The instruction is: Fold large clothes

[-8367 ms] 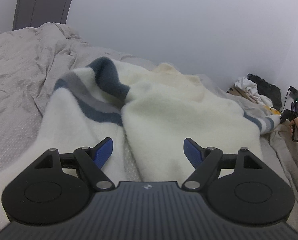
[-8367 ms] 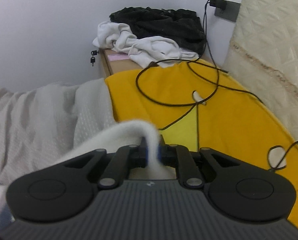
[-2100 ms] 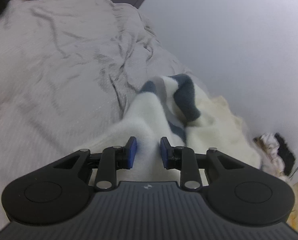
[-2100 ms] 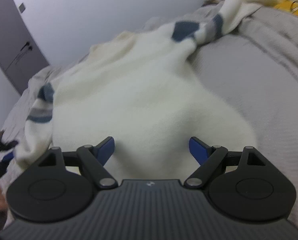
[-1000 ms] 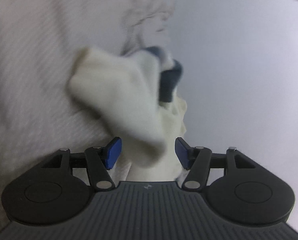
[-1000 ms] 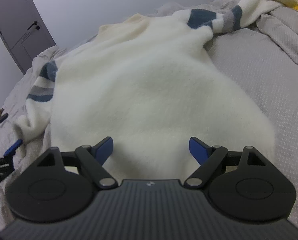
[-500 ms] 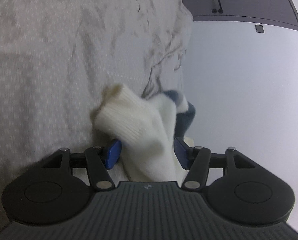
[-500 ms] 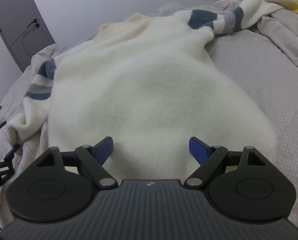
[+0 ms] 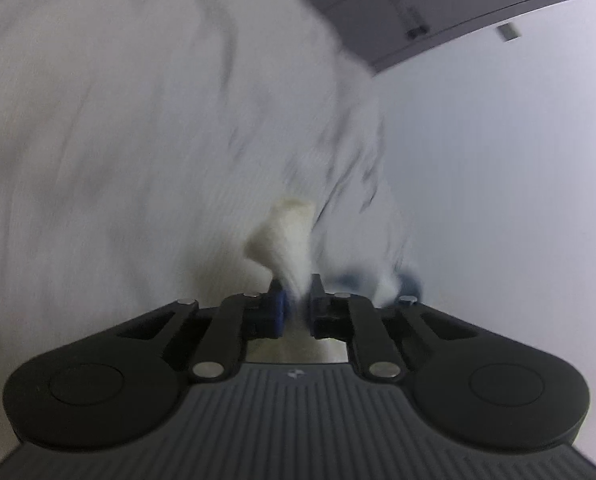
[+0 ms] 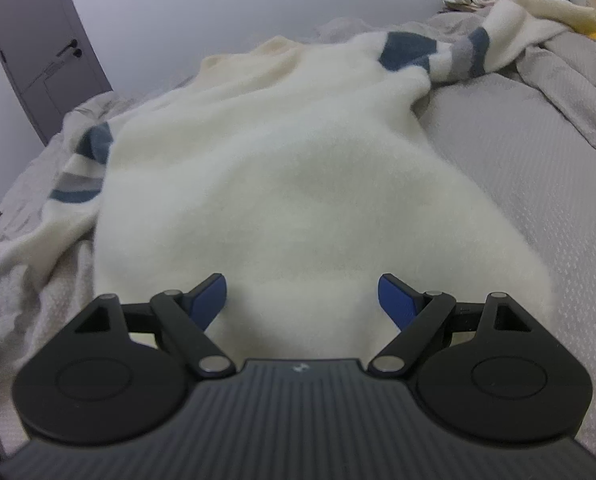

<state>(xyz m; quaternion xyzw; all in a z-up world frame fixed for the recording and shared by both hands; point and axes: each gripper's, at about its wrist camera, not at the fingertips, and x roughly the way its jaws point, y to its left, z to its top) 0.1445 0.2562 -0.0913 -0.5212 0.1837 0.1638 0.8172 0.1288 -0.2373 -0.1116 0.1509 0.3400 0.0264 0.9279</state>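
- Left gripper [image 9: 296,307], low centre of its view, has its jaws pinched on the cream sleeve cuff [image 9: 286,236], probably so the sleeve can be carried across for a fold.
- Right gripper [image 10: 301,296] hangs wide open, empty, above the sweater's hem.
- Sweater [image 10: 298,184] lies spread flat on the grey bed [image 10: 517,152], filling mid-frame, ready for folding.

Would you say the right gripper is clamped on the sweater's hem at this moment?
No, the right gripper has its jaws spread wide, with the cream sweater lying unpinched between them.
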